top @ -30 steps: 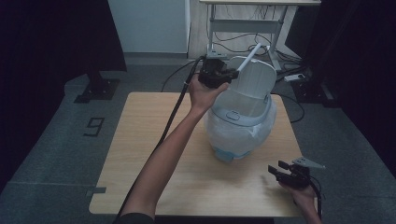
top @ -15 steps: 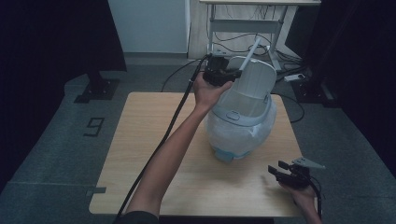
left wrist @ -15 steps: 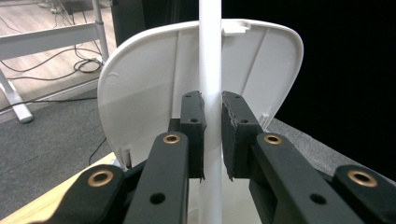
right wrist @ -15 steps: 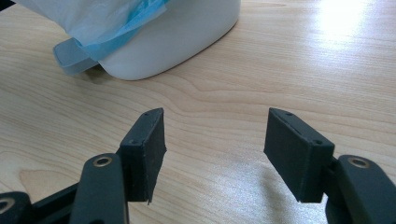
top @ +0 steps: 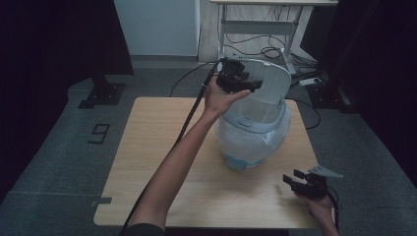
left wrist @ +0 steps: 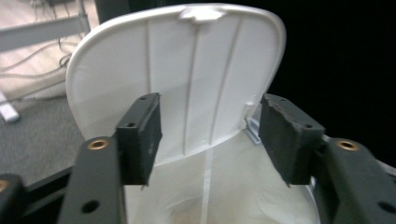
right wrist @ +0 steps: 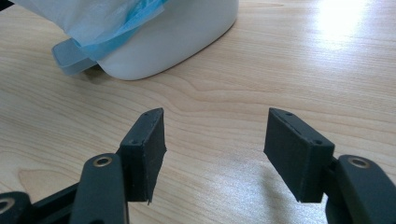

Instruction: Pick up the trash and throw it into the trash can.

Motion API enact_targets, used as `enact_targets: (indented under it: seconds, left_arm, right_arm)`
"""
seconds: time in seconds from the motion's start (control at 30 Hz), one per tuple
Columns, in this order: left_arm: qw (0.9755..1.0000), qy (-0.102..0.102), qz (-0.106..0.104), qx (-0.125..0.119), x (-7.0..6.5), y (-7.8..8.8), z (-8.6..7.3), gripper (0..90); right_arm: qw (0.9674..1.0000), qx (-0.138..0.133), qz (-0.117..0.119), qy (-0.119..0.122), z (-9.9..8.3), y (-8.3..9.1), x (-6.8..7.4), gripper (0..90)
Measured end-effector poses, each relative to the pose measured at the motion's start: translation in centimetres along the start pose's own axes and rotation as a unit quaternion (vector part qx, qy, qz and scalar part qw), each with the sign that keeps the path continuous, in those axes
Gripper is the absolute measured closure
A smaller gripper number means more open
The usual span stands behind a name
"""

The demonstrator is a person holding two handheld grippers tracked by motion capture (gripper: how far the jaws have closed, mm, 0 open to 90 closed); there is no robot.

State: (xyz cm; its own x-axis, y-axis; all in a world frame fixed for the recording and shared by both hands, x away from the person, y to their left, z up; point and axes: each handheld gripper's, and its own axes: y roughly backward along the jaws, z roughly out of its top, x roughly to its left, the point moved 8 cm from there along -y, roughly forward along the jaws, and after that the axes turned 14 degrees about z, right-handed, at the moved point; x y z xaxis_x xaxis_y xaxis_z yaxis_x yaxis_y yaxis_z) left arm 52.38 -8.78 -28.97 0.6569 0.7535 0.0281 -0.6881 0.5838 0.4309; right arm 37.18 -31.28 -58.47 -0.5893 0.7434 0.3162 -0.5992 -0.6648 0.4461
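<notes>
Bin point(top: 253, 140), white and lined with a pale blue bag, stands on the wooden table point(top: 147, 162) with its lid point(top: 268, 91) raised upright. At that lid's near face the left gripper point(top: 246, 84) has just been opening its jaws, now parted and empty. Well apart from the bin, the right gripper point(top: 291, 179) rests with jaws spread, holding nothing.

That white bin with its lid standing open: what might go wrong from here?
The lid stands upright and the left gripper has just opened its jaws, nothing between them, so the lid could drop shut. The bag liner hangs loosely over the bin and might snag. The right gripper waits open near the table edge.
</notes>
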Motion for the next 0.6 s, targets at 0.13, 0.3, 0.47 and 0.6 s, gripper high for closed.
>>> enact_targets:
  seconds: [0.13, 0.3, 0.47, 0.6]
  left_arm:
    - [0.9997, -0.016, -0.002, -0.019, -0.2, 1.6, 0.0, 31.6]
    - [0.9995, -0.013, -0.006, -0.028, 0.1, 3.2, -0.7, 27.8]
    - [0.9995, -0.023, -0.008, -0.022, 0.6, 4.4, -2.4, 26.4]
    - [0.9993, -0.021, -0.011, -0.028, 0.7, 5.6, -3.9, 26.0]
  right_arm:
    - [1.0, -0.002, -0.001, -0.001, 0.1, 0.0, 0.0, 37.9]
    - [1.0, -0.001, -0.002, 0.0, 0.1, 0.0, 0.2, 37.8]
    - [1.0, 0.0, -0.001, 0.002, 0.1, -0.1, 0.3, 37.8]
    - [1.0, -0.001, -0.003, 0.003, 0.2, 0.0, 0.3, 37.9]
